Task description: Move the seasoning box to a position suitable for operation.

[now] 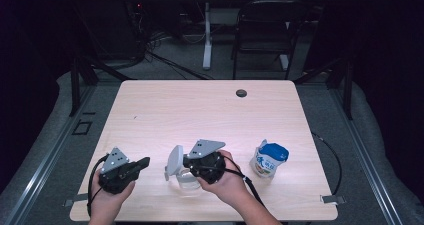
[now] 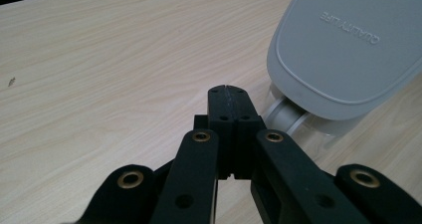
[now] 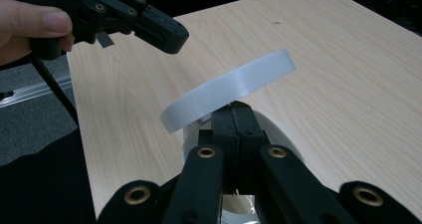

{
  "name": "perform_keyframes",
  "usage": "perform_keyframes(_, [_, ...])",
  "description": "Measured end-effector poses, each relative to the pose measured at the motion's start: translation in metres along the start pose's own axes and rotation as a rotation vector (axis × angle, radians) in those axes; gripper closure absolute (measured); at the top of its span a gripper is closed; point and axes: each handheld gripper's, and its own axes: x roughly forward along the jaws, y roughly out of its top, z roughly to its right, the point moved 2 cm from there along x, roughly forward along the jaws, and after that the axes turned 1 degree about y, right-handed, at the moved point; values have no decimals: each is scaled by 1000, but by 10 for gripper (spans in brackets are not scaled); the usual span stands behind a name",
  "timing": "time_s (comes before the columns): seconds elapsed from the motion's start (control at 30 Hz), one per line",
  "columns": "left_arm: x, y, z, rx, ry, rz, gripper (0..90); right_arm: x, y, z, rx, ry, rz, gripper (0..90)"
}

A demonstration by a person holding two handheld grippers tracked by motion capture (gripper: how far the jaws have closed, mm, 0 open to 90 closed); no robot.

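Observation:
A clear container (image 1: 188, 183) with a pale grey hinged lid (image 1: 174, 160) stands near the table's front edge, its lid raised and tilted. My right gripper (image 1: 184, 162) is over the container, jaws shut together with nothing between them. In the right gripper view its tips (image 3: 234, 108) sit just under the lid's edge (image 3: 234, 87), above the container rim (image 3: 275, 130). My left gripper (image 1: 144, 162) is to the left of the lid, shut and empty, pointing toward it. In the left gripper view the shut tips (image 2: 227, 90) stop short of the lid (image 2: 343, 45) and its hinge (image 2: 286, 115).
A blue-and-white pouch (image 1: 269, 159) stands upright to the right of the container. The light wooden table (image 1: 200, 110) has a dark cable hole (image 1: 241, 93) near its far edge. A black chair (image 1: 265, 30) and a desk leg stand beyond the table.

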Motion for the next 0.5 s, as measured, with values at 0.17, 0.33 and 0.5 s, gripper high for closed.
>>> perform_keyframes(0.17, [0,0,0,-5,-2,3,900,1,6,-3,-10,3,10,900])
perform_keyframes(0.33, [0,0,0,-4,-3,4,900,3,13,-7,-20,13,20,900])
perform_keyframes(0.5, [0,0,-1,-7,-3,4,900,5,16,-10,-33,19,18,900])
